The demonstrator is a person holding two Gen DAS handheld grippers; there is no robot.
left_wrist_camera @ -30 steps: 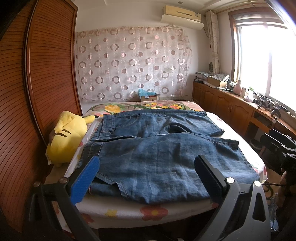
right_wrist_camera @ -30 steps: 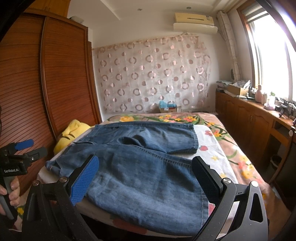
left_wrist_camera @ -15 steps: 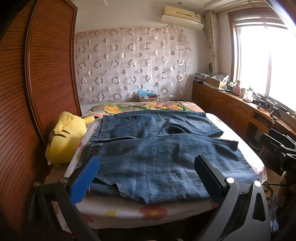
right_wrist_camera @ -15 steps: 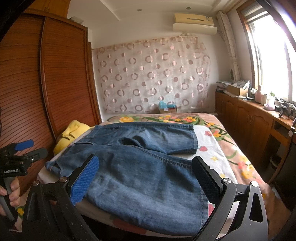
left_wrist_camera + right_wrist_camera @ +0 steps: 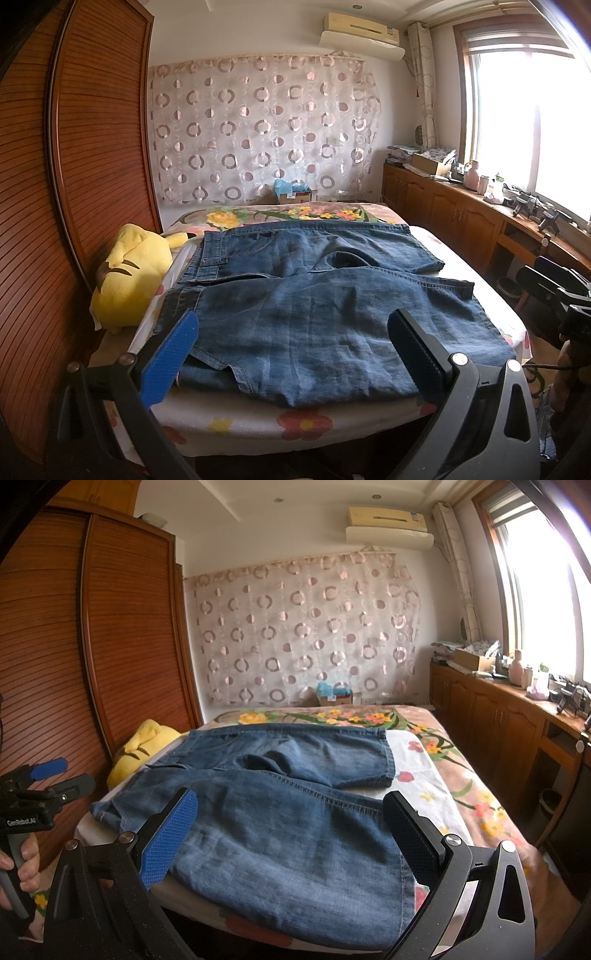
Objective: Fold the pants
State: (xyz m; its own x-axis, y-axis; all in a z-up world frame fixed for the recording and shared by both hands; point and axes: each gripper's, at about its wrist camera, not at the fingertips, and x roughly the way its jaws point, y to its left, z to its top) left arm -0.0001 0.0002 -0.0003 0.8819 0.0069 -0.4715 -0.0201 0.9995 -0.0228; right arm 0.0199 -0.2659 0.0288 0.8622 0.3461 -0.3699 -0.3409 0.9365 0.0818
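Observation:
Blue denim pants [image 5: 314,306] lie spread flat across the bed, waistband to the left, both legs running right, the near leg at the bed's front edge. They also show in the right wrist view [image 5: 280,812]. My left gripper [image 5: 291,343] is open and empty, held just short of the near leg, toward the waistband end. My right gripper [image 5: 291,823] is open and empty, held before the near leg toward its hem. The left gripper also shows at the left edge of the right wrist view [image 5: 55,779].
The bed [image 5: 303,421] has a floral sheet. A yellow plush toy [image 5: 129,277] lies at the bed's left, against a wooden wardrobe [image 5: 81,147]. Wooden cabinets [image 5: 461,218] with clutter run along the right under the window. A box [image 5: 291,192] sits at the far end.

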